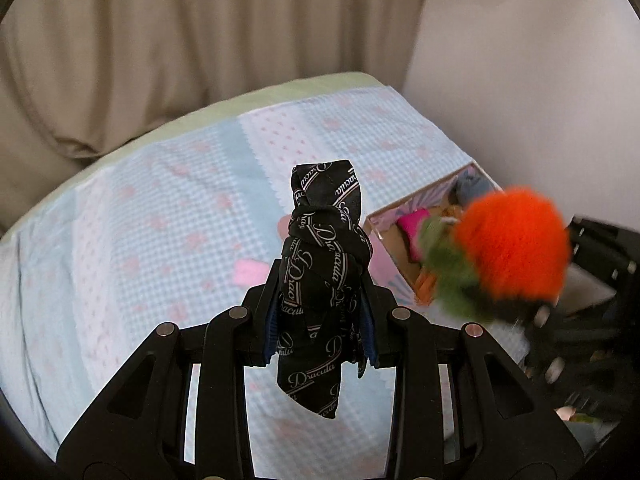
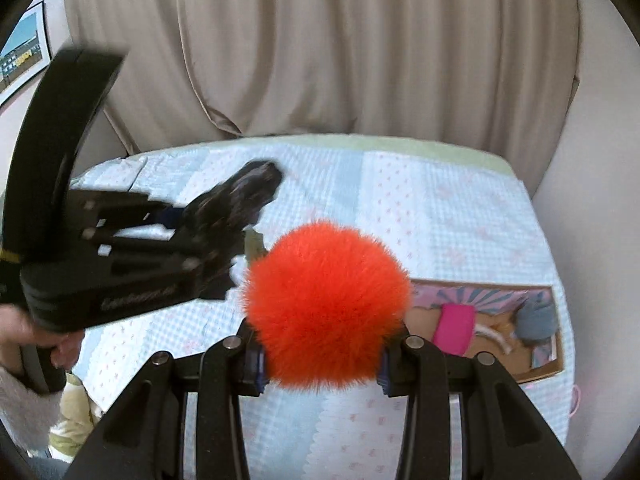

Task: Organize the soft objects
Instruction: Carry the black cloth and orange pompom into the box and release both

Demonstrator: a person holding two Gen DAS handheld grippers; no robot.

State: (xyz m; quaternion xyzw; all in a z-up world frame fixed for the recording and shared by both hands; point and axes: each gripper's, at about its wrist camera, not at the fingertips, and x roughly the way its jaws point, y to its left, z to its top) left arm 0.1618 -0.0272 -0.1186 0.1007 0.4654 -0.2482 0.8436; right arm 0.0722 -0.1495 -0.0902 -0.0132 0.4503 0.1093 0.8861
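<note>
Above a bed point(image 2: 460, 216) spread with a blue-and-pink checked quilt, the left gripper point(image 1: 320, 320) clamps a knotted black scarf point(image 1: 324, 264) printed "Dracula", while the right gripper point(image 2: 320, 364) pinches an orange-red fluffy pom-pom point(image 2: 326, 300) with green fabric behind it. At the bed's edge near the wall, an open cardboard box point(image 2: 556, 368) holds a bright pink folded item point(image 2: 454, 328) and a grey-blue soft piece point(image 2: 536, 318).
</note>
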